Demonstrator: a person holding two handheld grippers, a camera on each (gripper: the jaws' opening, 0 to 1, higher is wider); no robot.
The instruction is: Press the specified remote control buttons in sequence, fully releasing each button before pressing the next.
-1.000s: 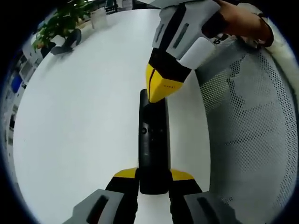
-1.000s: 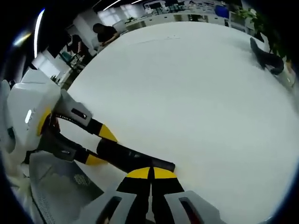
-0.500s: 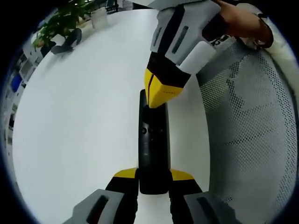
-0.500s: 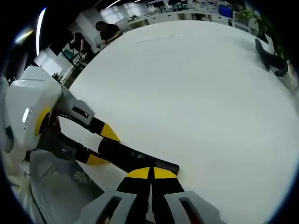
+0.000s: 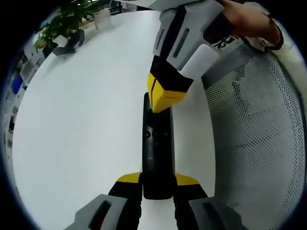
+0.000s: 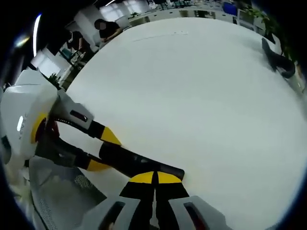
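The left gripper (image 5: pixel 157 181) clamps the near end of a black remote control (image 5: pixel 156 143) lying lengthwise on the white tabletop (image 5: pixel 81 120). The right gripper (image 5: pixel 163 101), its yellow tips together, rests on the remote's far end. In the right gripper view, that closed gripper (image 6: pixel 154 178) touches the remote (image 6: pixel 139 165), with the left gripper (image 6: pixel 103 151) gripping it from the left.

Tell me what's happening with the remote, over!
Left gripper shut on black remote, near end. Right gripper shut, tip at remote's far end. White table around it, nothing blocking.
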